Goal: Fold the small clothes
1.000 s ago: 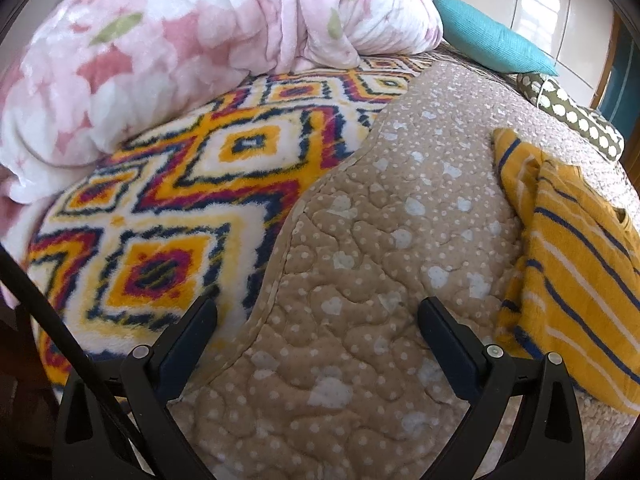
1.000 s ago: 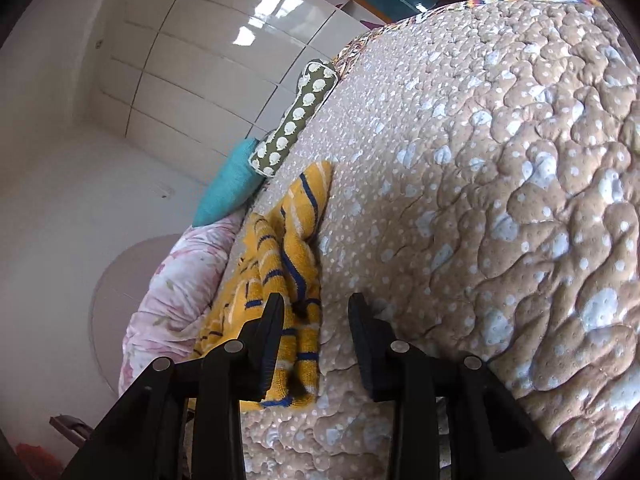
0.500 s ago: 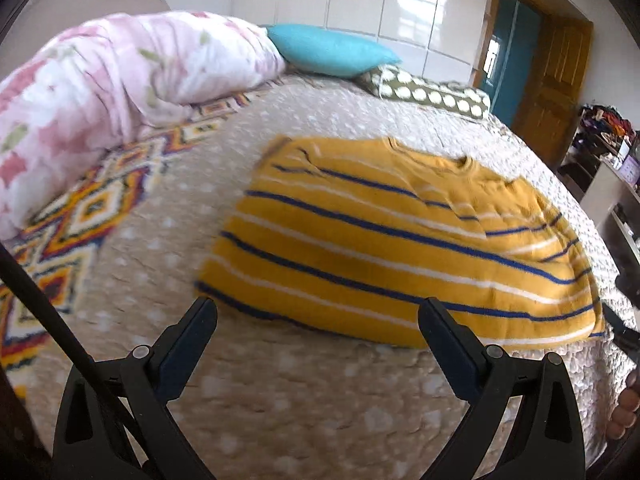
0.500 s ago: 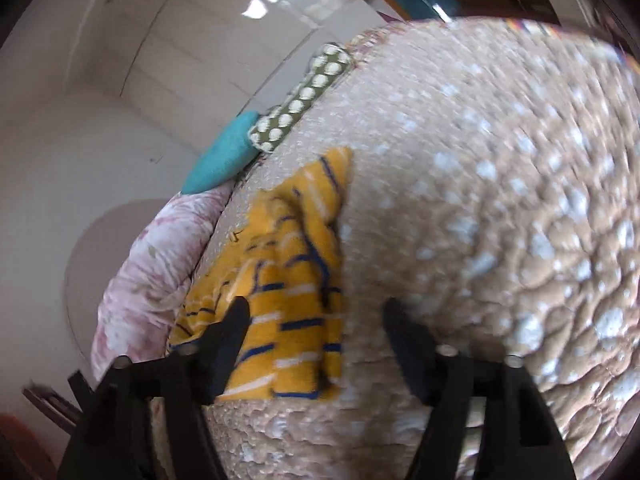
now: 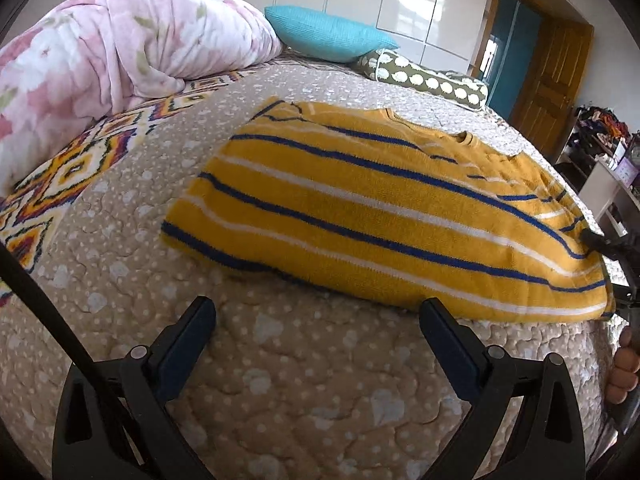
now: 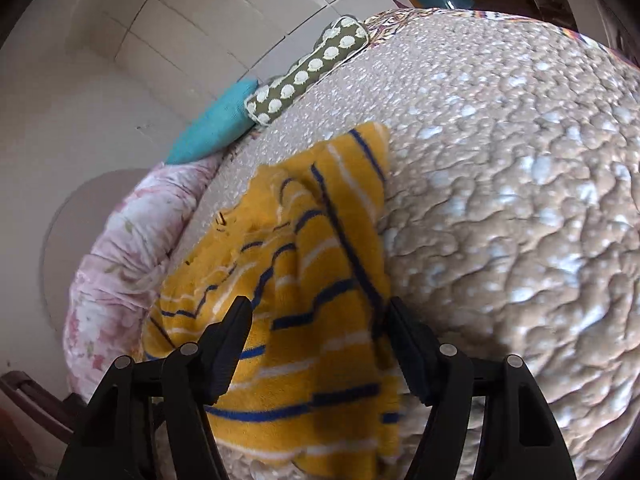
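Here the left gripper (image 5: 316,330) stands with its jaws wide apart and nothing between them, over bare beige quilt (image 5: 280,380). Just ahead of its fingertips lies the yellow sweater (image 5: 380,216) with blue and white stripes, spread flat across the quilt, its near hem just beyond the right-hand jaw. At the sweater's far right end the tip of the other tool shows, with a person's fingers (image 5: 624,372) below it at the frame's edge. To the left of the jaws a patterned blanket (image 5: 60,172) lies under a pink floral duvet (image 5: 120,52); beyond the sweater rest a teal pillow (image 5: 324,36) and a green spotted bolster (image 5: 432,76).

The right gripper (image 6: 320,324) has just been opening further, then eased slightly inward; its jaws now stand apart, and the sweater (image 6: 316,280) end lies between and beneath them, rumpled, the pads not pressing it. Whether they brush the cloth I cannot tell. To the right of its jaws runs bare quilt (image 6: 520,200).
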Demonstrator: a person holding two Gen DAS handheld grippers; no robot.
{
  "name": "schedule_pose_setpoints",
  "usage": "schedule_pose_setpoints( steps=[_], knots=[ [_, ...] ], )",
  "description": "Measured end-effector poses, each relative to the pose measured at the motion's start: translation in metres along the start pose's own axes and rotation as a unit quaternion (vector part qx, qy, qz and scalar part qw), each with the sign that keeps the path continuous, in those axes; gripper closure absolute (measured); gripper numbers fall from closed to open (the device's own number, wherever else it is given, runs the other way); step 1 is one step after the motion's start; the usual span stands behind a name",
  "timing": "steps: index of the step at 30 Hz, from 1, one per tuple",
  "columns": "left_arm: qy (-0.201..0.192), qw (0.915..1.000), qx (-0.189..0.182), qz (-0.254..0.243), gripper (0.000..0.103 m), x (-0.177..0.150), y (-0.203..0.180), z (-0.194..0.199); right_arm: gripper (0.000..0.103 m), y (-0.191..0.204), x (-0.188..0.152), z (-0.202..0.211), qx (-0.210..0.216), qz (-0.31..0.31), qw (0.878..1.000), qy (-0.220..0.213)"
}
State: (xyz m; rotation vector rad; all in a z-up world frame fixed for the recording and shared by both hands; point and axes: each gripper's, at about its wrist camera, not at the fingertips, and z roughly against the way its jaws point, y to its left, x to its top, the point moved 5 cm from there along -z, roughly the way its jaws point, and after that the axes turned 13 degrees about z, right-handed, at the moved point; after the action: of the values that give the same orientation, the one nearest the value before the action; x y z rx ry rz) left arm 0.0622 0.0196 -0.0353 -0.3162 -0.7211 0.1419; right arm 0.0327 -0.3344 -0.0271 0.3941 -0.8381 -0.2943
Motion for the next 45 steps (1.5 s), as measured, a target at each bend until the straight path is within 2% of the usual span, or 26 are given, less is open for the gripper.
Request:
schedule_pose_setpoints(
  steps=[2, 5, 9, 11, 13, 15, 18, 20, 21, 22, 23, 25, 27, 28, 31, 33, 35, 36, 38, 41, 43, 44, 45],
  knots=[
    [-0.003, 0.9999, -0.008, 0.007, 0.002, 0.0, 0.002, 0.001, 0.039, 0.0, 0.0, -0.002, -0.018, -0.004, 1.0, 0.007],
    [-0.007, 0.9997, -0.018, 0.014, 0.002, 0.0, 0.003, 0.004, 0.049, -0.009, 0.001, -0.002, -0.016, -0.039, 0.999, 0.013],
    [-0.008, 0.9996, -0.021, 0.016, 0.002, -0.001, 0.002, 0.006, 0.056, -0.012, 0.002, -0.003, -0.026, -0.059, 0.998, 0.025],
    [-0.01, 0.9994, -0.028, 0.02, 0.002, 0.0, 0.004, 0.007, 0.073, -0.008, 0.005, -0.004, -0.027, -0.061, 0.997, 0.04],
    [-0.016, 0.9983, -0.047, 0.03, 0.002, 0.0, 0.007, 0.012, 0.077, 0.003, 0.014, -0.002, -0.042, -0.065, 0.996, 0.054],
    [-0.027, 0.9946, -0.088, 0.048, 0.002, 0.0, 0.013, 0.023, 0.078, 0.019, 0.027, 0.003, -0.056, -0.057, 0.995, 0.053],
    [-0.033, 0.9884, -0.132, 0.067, 0.002, 0.005, 0.024, 0.048, 0.079, 0.066, 0.056, 0.01, -0.061, -0.02, 0.997, 0.039],
    [-0.074, 0.9838, -0.137, 0.088, 0.002, 0.019, 0.04, 0.071, 0.079, 0.105, 0.07, 0.007, -0.057, 0.011, 0.998, 0.036],
    [-0.109, 0.9787, -0.135, 0.11, 0.002, 0.03, 0.056, 0.086, 0.079, 0.129, 0.077, 0.001, -0.053, 0.029, 0.998, 0.037],
    [-0.131, 0.9755, -0.127, 0.123, 0.002, 0.037, 0.066, 0.095, 0.079, 0.157, 0.083, -0.008, -0.045, 0.051, 0.997, 0.039],
    [-0.158, 0.9713, -0.108, 0.14, 0.002, 0.045, 0.082, 0.103, 0.08, 0.182, 0.085, -0.018, -0.037, 0.072, 0.996, 0.043],
    [-0.185, 0.9673, -0.061, 0.162, 0.002, 0.053, 0.108, 0.107, 0.08, 0.231, 0.082, -0.043, -0.02, 0.117, 0.991, 0.056],
    [-0.18, 0.9655, -0.017, 0.187, 0.002, 0.058, 0.133, 0.099, 0.08, 0.267, 0.066, -0.066, -0.006, 0.152, 0.985, 0.077],
    [-0.166, 0.9636, -0.012, 0.209, 0.002, 0.058, 0.145, 0.091, 0.08, 0.281, 0.058, -0.078, 0.0, 0.167, 0.982, 0.089],
    [-0.127, 0.9563, -0.031, 0.262, 0.002, 0.057, 0.166, 0.075, 0.081, 0.312, 0.024, -0.125, -0.012, 0.223, 0.966, 0.134],
    [-0.119, 0.9551, -0.027, 0.27, 0.002, 0.055, 0.17, 0.072, 0.08, 0.32, 0.003, -0.152, -0.017, 0.244, 0.955, 0.167],
    [-0.116, 0.9552, -0.031, 0.271, 0.002, 0.055, 0.17, 0.072, 0.073, 0.324, -0.004, -0.161, -0.022, 0.267, 0.948, 0.172],
    [-0.115, 0.9552, -0.033, 0.271, 0.002, 0.055, 0.169, 0.072, 0.072, 0.326, -0.003, -0.159, -0.023, 0.269, 0.948, 0.168],
    [-0.111, 0.9561, -0.032, 0.269, 0.002, 0.053, 0.17, 0.071, 0.054, 0.332, -0.001, -0.154, 0.003, 0.257, 0.951, 0.173],
    [-0.108, 0.9556, -0.029, 0.272, 0.002, 0.054, 0.173, 0.068, 0.054, 0.34, 0.007, -0.144, 0.059, 0.241, 0.953, 0.175],
    [-0.108, 0.9541, -0.029, 0.278, 0.002, 0.053, 0.175, 0.068, 0.054, 0.342, 0.015, -0.13, 0.109, 0.207, 0.958, 0.165],
    [-0.108, 0.9533, -0.029, 0.281, 0.002, 0.052, 0.176, 0.068, 0.054, 0.342, 0.02, -0.12, 0.12, 0.198, 0.961, 0.15],
    [-0.107, 0.953, -0.029, 0.282, 0.002, 0.052, 0.176, 0.068, 0.053, 0.34, 0.024, -0.112, 0.109, 0.204, 0.964, 0.135]
  ],
)
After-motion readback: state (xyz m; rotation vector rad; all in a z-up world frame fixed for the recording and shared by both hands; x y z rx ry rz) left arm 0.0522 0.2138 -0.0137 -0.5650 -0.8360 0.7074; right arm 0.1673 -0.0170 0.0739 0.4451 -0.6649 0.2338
